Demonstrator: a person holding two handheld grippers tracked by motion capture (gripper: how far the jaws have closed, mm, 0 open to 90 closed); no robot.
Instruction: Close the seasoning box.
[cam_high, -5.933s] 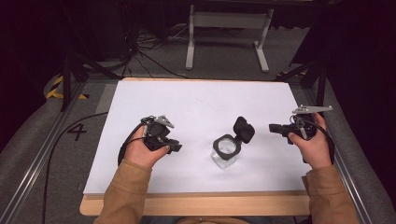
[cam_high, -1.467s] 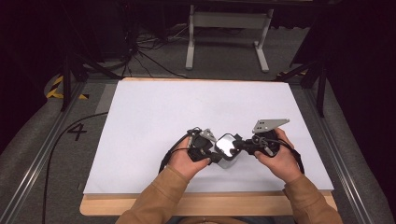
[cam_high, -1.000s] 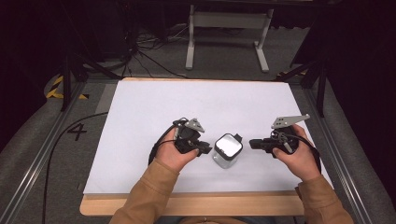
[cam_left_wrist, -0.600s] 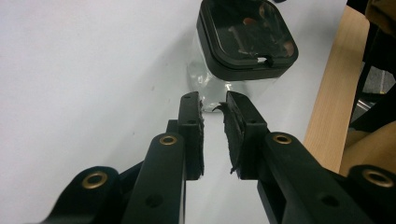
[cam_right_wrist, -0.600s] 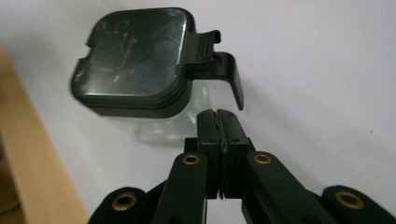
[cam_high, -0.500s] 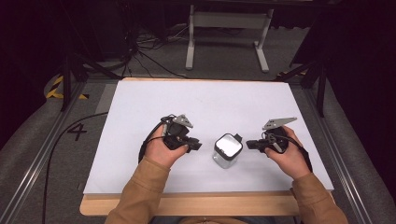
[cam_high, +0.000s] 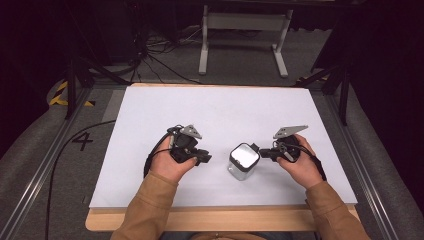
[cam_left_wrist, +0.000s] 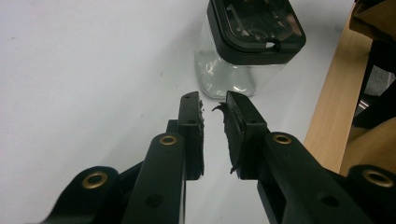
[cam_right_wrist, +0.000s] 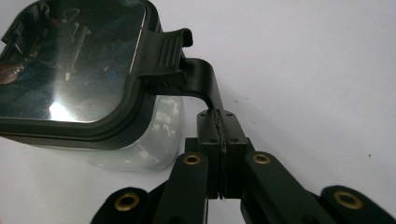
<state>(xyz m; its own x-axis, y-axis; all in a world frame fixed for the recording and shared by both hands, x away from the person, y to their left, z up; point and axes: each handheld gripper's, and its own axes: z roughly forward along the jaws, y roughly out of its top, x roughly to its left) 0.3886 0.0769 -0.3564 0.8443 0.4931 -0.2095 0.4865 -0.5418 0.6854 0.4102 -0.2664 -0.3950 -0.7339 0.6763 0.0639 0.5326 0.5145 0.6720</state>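
Jaws pressed together beside the latch, the right gripper (cam_right_wrist: 219, 122) nears a clear canister (cam_high: 242, 161) already lidded, while the left gripper (cam_left_wrist: 214, 102) waits slightly spread, empty.

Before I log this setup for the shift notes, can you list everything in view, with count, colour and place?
Jar: one, clear with a black-rimmed lid shut, front middle of the sheet, between the two tools.
White sheet: one, covers most of the table.
Table: one, light wood, its edge shows at the near side.
Metal stand: one, grey, on the floor beyond the table.
Cables: several, black, on the floor at far left.
Left tool: one, black, left of the jar, jaws slightly apart, empty.
Right tool: one, black, jaws closed beside the lid's latch tab.
Sleeves: two, tan, bottom edge.
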